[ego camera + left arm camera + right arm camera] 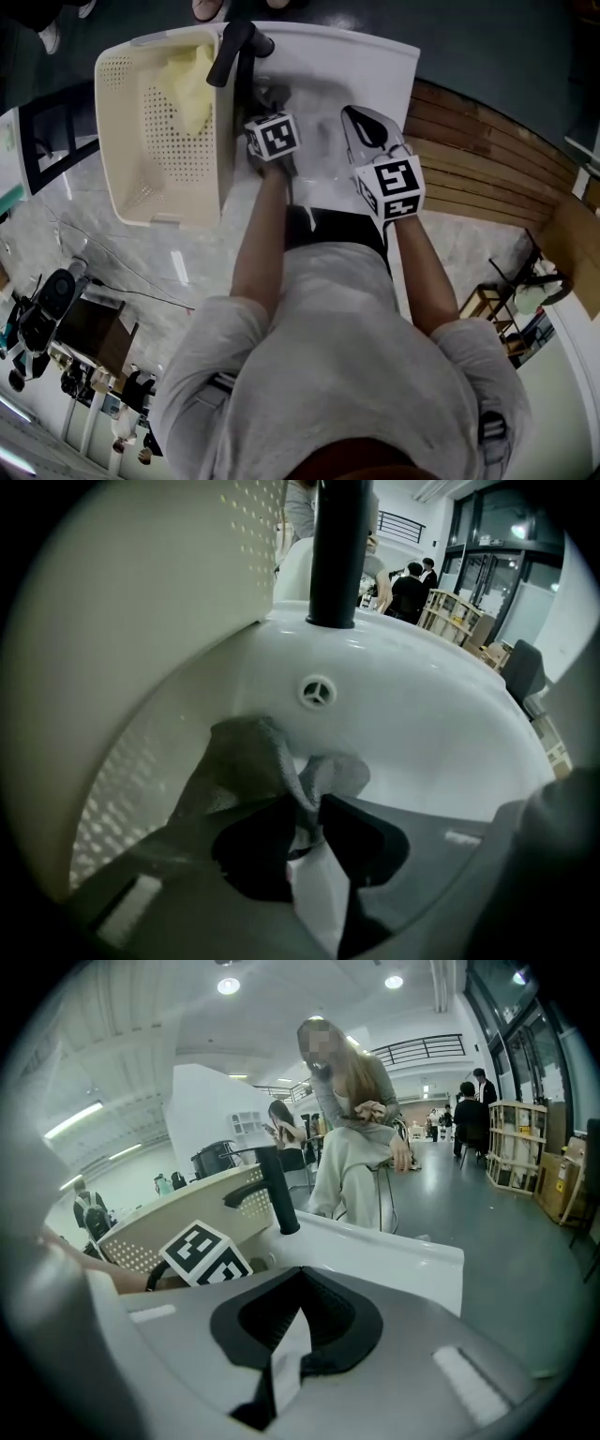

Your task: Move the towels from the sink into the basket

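A grey towel (248,761) lies bunched in the white sink (422,714), below the overflow hole (317,691). My left gripper (309,819) is low in the basin, open, with a fold of that towel between its tips. In the head view this left gripper (270,108) reaches in beside the black faucet (234,52). The cream perforated basket (159,141) stands against the sink's left side and holds a yellow towel (192,84). My right gripper (354,120) hovers over the sink's right part, shut and empty; in its own view the right gripper (300,1279) faces the faucet (277,1194).
The basket's wall (141,621) rises close on the left of the basin. A slatted wooden surface (487,159) lies right of the sink. Beyond the sink a person sits on a stool (352,1129), with shelves (516,1143) further back.
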Available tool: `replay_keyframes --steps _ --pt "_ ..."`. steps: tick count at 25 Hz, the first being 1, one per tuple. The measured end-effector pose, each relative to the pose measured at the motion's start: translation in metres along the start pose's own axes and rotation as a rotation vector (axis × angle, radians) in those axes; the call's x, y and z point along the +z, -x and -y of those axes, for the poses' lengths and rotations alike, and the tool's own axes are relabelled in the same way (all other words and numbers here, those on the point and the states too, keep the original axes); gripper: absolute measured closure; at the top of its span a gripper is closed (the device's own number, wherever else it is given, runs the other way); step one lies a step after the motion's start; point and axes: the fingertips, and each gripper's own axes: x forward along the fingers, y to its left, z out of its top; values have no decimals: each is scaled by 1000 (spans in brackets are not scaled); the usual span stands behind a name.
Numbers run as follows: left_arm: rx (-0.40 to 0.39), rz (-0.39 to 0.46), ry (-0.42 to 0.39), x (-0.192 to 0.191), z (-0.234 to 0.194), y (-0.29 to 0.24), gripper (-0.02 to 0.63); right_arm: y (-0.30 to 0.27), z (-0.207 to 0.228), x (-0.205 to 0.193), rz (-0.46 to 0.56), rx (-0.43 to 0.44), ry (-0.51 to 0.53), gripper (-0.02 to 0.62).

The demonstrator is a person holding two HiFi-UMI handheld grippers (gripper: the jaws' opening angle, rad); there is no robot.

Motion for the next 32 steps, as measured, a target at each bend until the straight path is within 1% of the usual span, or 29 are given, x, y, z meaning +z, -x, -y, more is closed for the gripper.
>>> replay_keyframes --steps 2,3,8,15,19,22,32 --pt "-15 19 -4 0 3 -3 568 0 0 0 0 -1 1 589" --pt "-28 31 -4 1 6 -2 575 0 0 0 0 -2 1 589" --pt "-73 59 -19 5 18 18 578 1 -5 7 14 4 4 589" --pt "-129 122 -78 10 36 54 578 4 -16 21 50 6 18 589" --pt "-162 170 -117 19 46 79 578 10 -21 28 75 -5 13 589" --pt "-192 189 -133 21 56 97 578 17 -25 34 96 -15 8 589" --pt "-253 315 -216 39 71 160 578 36 -42 49 162 -41 8 589"
